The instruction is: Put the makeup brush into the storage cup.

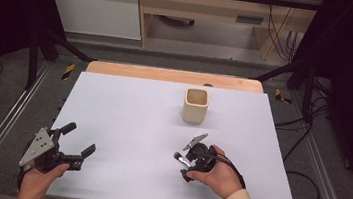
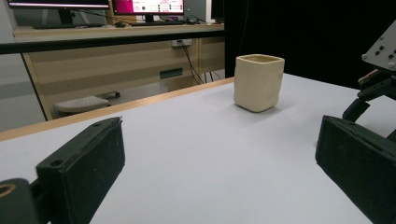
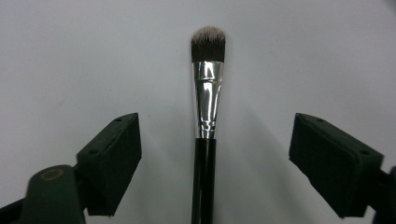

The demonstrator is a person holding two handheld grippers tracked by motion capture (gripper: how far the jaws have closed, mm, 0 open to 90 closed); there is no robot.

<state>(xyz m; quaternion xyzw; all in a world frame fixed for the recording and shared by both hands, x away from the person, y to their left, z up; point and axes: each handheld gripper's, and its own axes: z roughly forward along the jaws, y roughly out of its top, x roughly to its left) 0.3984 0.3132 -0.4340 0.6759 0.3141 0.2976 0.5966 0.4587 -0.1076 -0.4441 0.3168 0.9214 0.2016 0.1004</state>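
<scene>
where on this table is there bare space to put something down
Most of the table is bare: the whole stretch left of the cup, up to the left gripper. Busiest spot: the near right, where the right gripper straddles the brush.

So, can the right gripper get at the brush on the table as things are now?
Probably yes. The brush lies flat on the table, and the right gripper is already over it, jaws open with one on each side of the handle and not touching it. Nothing lies in between.
</scene>
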